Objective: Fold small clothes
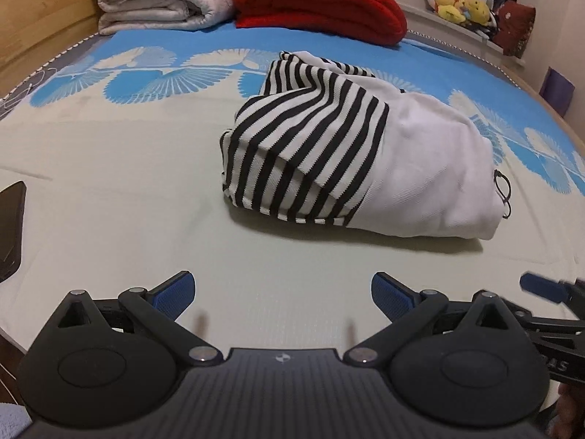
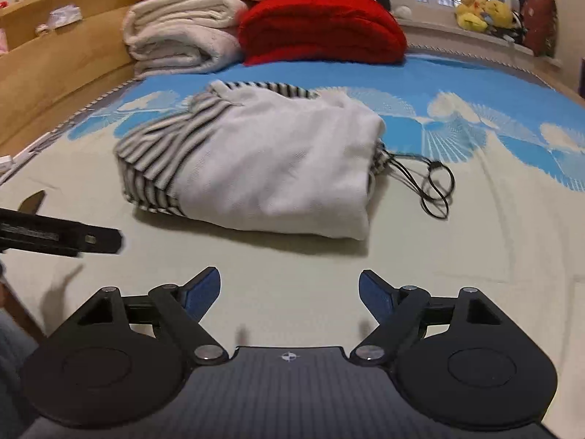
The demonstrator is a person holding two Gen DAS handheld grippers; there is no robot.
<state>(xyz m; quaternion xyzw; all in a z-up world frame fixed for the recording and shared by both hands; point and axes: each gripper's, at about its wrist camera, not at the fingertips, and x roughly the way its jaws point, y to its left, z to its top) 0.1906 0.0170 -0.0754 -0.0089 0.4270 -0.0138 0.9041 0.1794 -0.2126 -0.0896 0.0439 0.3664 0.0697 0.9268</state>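
A small white garment with black-and-white striped parts (image 1: 351,161) lies folded in a compact bundle on the bed sheet (image 1: 109,190). It also shows in the right wrist view (image 2: 263,172), with a black drawstring (image 2: 431,186) trailing from its right side. My left gripper (image 1: 283,292) is open and empty, low over the sheet, short of the bundle. My right gripper (image 2: 289,291) is open and empty, also short of the bundle. The right gripper's fingertip (image 1: 541,287) shows at the right edge of the left wrist view.
A folded cream blanket (image 2: 182,40) and a red blanket (image 2: 321,29) are stacked at the far end of the bed. A wooden bed frame (image 2: 55,73) runs along the left. Yellow plush toys (image 1: 460,3) sit on the windowsill. A dark flat object (image 1: 11,226) lies at the left.
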